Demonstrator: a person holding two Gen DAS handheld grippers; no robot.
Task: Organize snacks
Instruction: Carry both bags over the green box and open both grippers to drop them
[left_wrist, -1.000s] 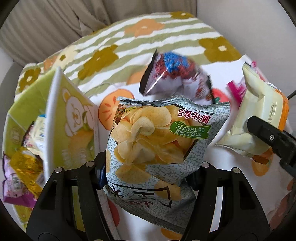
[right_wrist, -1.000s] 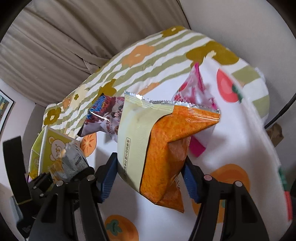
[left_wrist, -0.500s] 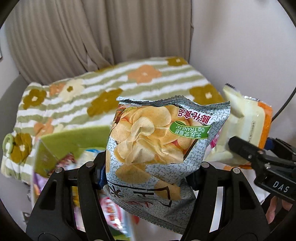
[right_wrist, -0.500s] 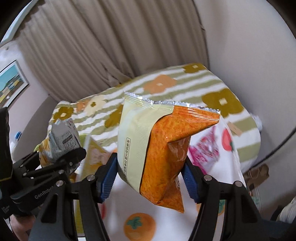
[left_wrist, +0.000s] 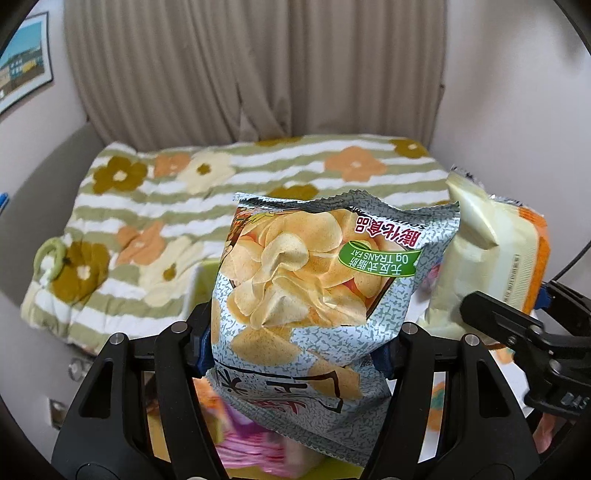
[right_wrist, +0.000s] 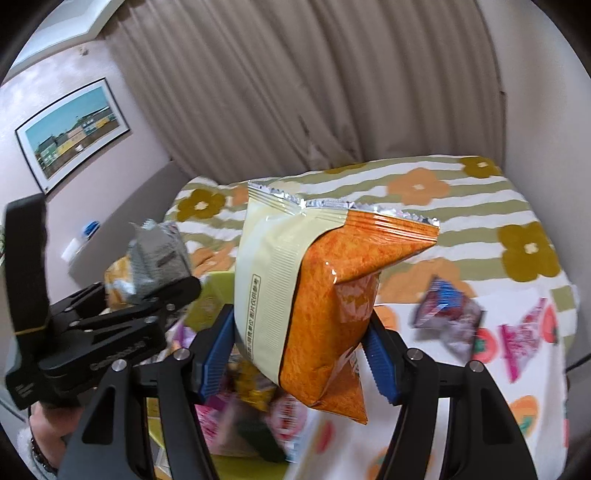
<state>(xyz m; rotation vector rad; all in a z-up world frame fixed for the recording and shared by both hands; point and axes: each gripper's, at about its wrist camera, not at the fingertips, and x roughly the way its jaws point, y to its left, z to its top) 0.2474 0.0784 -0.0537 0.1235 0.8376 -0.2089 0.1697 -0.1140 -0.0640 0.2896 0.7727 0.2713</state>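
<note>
From the left wrist, the left claw (left_wrist: 295, 345) is clamped on a grey potato chip bag (left_wrist: 321, 280), held upright in the air above a blurred yellow-green box (left_wrist: 207, 273) of snacks; open air lies ahead over the flowered striped blanket (left_wrist: 229, 192) that runs to the beige curtain (left_wrist: 255, 70). At right, the cream-and-orange bag (left_wrist: 491, 254) rises just beside the chip bag. From the right wrist, the right claw (right_wrist: 299, 354) grips that cream-and-orange bag (right_wrist: 314, 295) upright, its blue pads (right_wrist: 216, 350) pressing both sides. Only this view shows two loose packets, one dark (right_wrist: 447, 314) and one pink (right_wrist: 524, 339), on the fruit-print cloth (right_wrist: 480, 398), and a framed picture (right_wrist: 74, 133) on the wall.
</note>
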